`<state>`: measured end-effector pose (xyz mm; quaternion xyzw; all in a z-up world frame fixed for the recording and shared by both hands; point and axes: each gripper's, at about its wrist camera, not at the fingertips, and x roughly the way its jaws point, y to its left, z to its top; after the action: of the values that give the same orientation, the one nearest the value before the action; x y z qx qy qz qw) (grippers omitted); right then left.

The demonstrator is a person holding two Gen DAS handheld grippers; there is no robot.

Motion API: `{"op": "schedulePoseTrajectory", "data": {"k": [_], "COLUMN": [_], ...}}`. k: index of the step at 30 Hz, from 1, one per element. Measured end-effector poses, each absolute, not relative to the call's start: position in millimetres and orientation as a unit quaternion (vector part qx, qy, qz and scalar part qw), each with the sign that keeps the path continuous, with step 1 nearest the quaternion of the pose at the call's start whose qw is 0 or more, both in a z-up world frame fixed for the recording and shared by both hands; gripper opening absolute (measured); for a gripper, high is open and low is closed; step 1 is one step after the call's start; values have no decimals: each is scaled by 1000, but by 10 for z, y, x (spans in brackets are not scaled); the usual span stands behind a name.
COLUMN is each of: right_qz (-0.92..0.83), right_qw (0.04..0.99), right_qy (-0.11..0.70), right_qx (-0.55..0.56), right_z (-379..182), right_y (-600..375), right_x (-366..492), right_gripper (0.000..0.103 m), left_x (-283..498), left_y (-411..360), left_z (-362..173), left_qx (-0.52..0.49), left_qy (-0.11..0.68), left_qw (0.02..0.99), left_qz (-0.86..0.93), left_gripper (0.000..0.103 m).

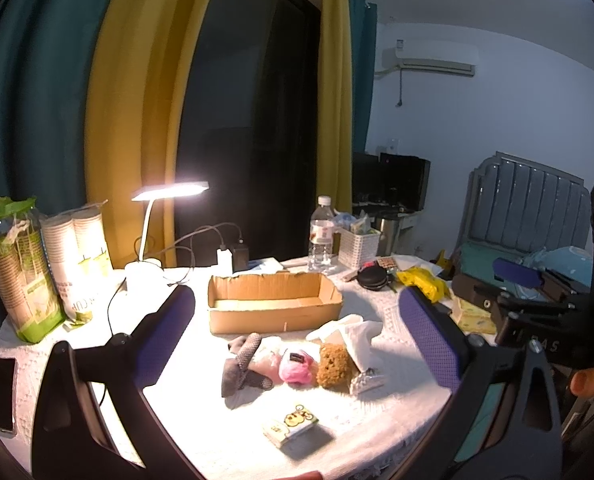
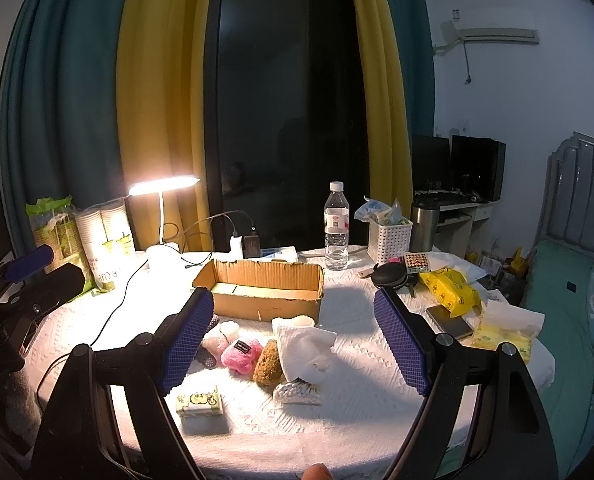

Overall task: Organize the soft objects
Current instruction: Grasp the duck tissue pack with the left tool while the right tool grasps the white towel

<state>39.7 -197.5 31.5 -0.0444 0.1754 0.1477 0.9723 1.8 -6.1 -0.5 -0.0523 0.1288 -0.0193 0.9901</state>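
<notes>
While both grippers, left (image 1: 297, 328) and right (image 2: 293, 340), hover with jaws released, the tissue (image 2: 307, 346) draped over the sponge (image 2: 267, 362) could snag and drag along

Partial letters "R CU" on a sleeve of paper cups (image 2: 107, 240); other labels are too small or blurred to read.
</notes>
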Motion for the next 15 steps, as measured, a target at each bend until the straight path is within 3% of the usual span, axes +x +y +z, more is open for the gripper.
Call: {"op": "schedulePoseTrajectory", "data": {"k": [15], "right_qz": [128], "right_qw": [959], "right_qy": [251], "right_qx": [-41], "right_z": [-197], "right_y": [-2239], "right_x": [962], "right_gripper": [85], "left_x": [709], "left_y": [-16], "left_z": [-753], "left_qx": [-62], "left_qy": [249], "left_qw": [966], "left_qz": [-15], "left_gripper": [102]}}
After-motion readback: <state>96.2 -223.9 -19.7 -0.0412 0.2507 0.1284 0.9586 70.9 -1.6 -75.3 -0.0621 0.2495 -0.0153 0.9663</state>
